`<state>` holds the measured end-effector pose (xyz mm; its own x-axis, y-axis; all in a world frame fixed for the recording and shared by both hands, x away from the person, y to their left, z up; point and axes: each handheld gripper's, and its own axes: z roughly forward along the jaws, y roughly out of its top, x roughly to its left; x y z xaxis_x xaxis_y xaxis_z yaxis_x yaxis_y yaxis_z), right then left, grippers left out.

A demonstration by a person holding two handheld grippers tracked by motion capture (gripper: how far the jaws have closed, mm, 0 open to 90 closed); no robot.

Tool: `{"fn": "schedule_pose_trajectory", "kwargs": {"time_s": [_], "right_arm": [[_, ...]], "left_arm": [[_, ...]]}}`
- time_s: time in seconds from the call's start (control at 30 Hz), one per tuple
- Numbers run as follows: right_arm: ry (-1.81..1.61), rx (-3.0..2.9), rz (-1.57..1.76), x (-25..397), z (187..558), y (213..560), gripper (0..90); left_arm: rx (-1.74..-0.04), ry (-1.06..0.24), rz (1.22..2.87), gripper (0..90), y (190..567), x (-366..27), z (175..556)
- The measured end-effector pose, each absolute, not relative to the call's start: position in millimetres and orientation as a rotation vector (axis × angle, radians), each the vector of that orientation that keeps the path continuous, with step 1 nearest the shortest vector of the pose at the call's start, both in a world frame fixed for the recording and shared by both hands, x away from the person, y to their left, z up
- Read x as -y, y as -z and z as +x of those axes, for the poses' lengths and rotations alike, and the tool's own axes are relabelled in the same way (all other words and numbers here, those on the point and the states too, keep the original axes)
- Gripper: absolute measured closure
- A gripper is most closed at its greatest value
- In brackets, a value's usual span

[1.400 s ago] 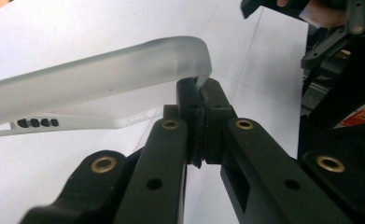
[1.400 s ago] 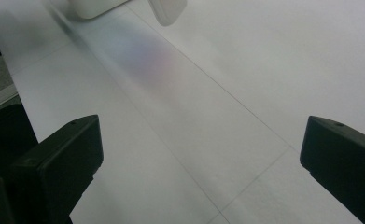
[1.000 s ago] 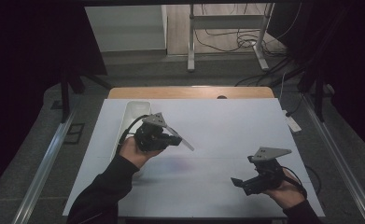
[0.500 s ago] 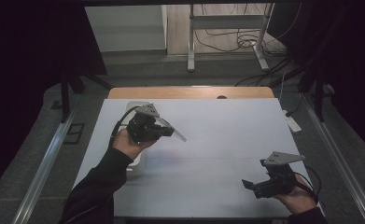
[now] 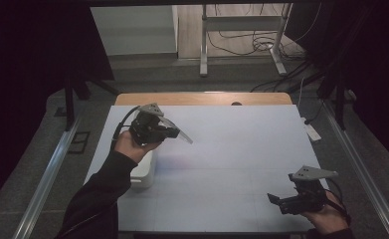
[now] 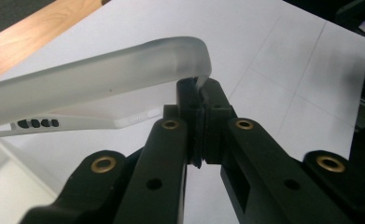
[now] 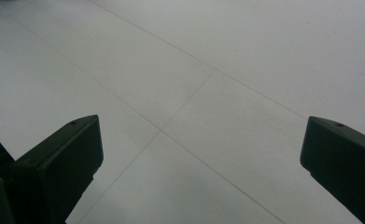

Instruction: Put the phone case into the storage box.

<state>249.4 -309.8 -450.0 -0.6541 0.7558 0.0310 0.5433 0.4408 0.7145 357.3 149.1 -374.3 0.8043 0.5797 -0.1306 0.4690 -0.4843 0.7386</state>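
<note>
- The left hand-held gripper (image 6: 200, 100) is clenching a frosted phone case (image 6: 96, 77) by its corner, above the counter (image 5: 242, 149), its long axis running leftward.
- The right hand-held gripper (image 5: 281, 201) is hovering released, well apart.

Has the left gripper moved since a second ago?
Yes. The left gripper, shut on the translucent case, moved toward the table's wooden far edge.

left hand-held gripper (image 5: 174, 133) raised, clamped, right hand-held gripper (image 5: 276, 200) low, agape
</note>
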Motion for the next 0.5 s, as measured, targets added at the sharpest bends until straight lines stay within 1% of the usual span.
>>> {"fn": "schedule_pose_trajectory", "kwargs": {"time_s": [0.5], "right_arm": [[-1.009,-2.317,1.238,328.1,234.7,449.0,0.0]], "left_arm": [[-0.861,-0.205,2.169,88.4,366.4,-167.0,368.2]]}}
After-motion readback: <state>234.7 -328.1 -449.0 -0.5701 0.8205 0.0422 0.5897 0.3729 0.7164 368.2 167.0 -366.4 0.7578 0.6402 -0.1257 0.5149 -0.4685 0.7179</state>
